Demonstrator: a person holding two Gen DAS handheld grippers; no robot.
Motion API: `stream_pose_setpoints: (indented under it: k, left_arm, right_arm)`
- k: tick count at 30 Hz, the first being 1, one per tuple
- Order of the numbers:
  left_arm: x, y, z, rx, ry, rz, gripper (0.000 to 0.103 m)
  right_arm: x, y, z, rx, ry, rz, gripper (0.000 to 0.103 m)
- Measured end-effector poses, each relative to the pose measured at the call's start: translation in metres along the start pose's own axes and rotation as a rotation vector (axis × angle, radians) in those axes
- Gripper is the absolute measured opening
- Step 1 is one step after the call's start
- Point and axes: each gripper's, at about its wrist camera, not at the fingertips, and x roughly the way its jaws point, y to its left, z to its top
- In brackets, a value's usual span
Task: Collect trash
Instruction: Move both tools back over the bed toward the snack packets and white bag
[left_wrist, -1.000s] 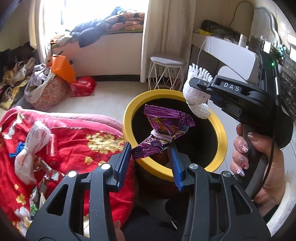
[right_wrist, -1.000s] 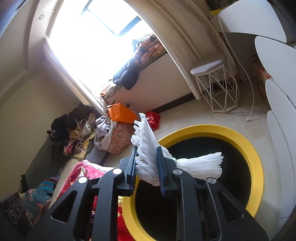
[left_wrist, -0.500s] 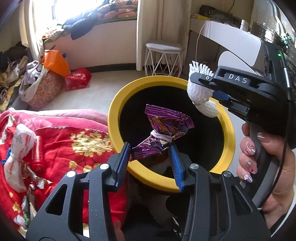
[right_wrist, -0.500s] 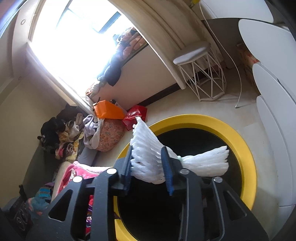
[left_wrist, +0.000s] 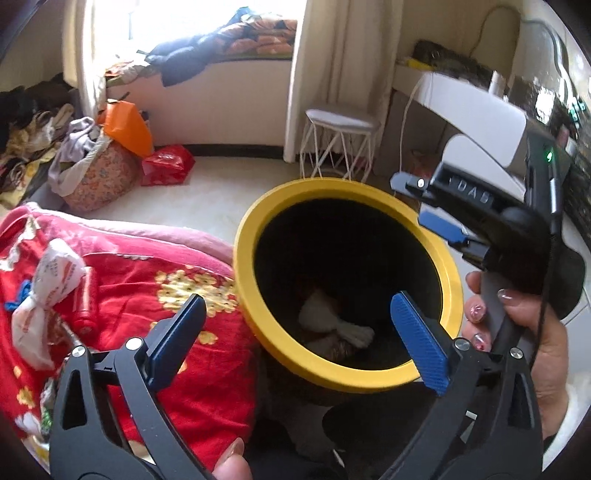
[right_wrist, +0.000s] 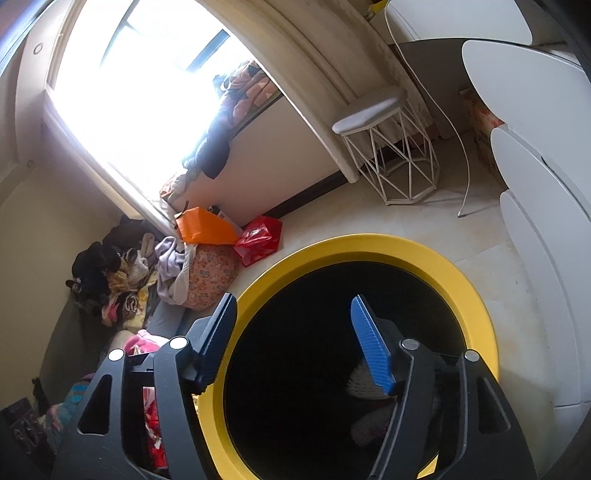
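Both grippers hang over the mouth of the yellow-rimmed bin (left_wrist: 258, 206), and neither holds anything. The left gripper (left_wrist: 295, 332) has its blue pads spread wide, its jaws having just been opening, with nothing between them; through the gap the left wrist view looks straight down into the dark bin. At the bottom lies the white foam net (left_wrist: 332, 317), crumpled, with a piece of a purple wrapper (left_wrist: 340, 349) just beside and partly under it, dim in the shadow. Both pieces of trash sit well below the left gripper's pads, apart from them. The right gripper (left_wrist: 436, 206) shows at the right of that view, held by a hand (left_wrist: 532, 332) with painted nails, its fingers reaching over the far right part of the rim; its jaws have also just been opening, and no item is between them. In the right wrist view the right gripper (right_wrist: 295, 343) stands parted above the bin's (right_wrist: 461, 280) black interior, and a pale ribbed shape, the foam net (right_wrist: 360, 380), shows low inside, partly hidden behind the right-hand blue pad. Left of the bin lies a red flowered blanket (left_wrist: 177, 295) with a knotted white wrapper (left_wrist: 48, 295) and a small red tube (left_wrist: 86, 302) on it, well apart from either gripper. A white wire stool (left_wrist: 340, 140) stands on the floor beyond the bin.
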Motion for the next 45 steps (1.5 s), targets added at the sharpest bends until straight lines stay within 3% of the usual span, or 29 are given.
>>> stream_pose_setpoints:
  k: [14,27,45]
  left_arm:
    - [-0.048,0.032,-0.013,-0.101,-0.119,0.081,0.092]
    - [-0.085,0.082,-0.029,-0.223,-0.185,0.198,0.092]
    - [-0.115,0.140,-0.045,-0.357,-0.244,0.301,0.092]
  right_arm:
    - [-0.006,0.033,-0.008,-0.172,-0.058,-0.028,0.074]
    - [-0.007,0.071,-0.028,-0.327,-0.077,0.027,0.080]
    - [-0.018,0.122,-0.063,-0.553,-0.094,0.106,0.084]
